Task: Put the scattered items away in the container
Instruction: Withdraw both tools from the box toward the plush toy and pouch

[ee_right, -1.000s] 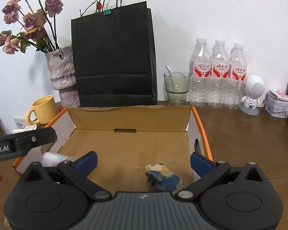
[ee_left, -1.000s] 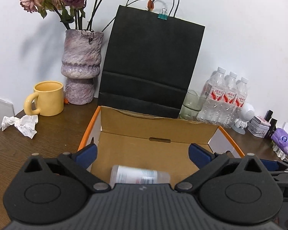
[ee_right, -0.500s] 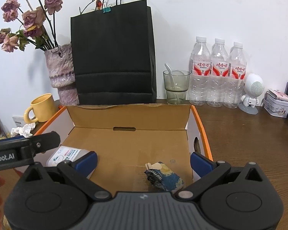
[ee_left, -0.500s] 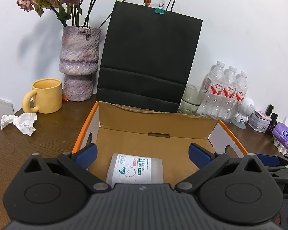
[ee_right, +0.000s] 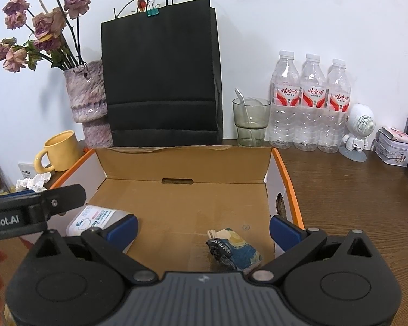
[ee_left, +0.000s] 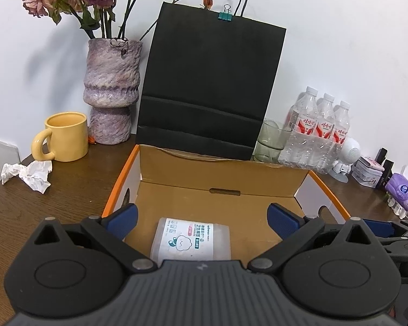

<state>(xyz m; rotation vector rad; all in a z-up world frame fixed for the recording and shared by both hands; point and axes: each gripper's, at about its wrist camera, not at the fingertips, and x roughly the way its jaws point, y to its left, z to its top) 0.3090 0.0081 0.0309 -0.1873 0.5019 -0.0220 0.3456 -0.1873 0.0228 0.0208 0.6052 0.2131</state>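
Lying flat in the cardboard box [ee_left: 223, 174], cotton-bud case [ee_left: 191, 240] beneath spread left tongs [ee_left: 202, 218]

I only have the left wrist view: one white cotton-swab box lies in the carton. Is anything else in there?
Observer: Yes. The right wrist view shows a blue packet lying on the floor of the carton, near its right wall.
Operator: Are the right tongs holding it?
Observer: No. The right tongs are open and grip nothing; the packet lies loose.
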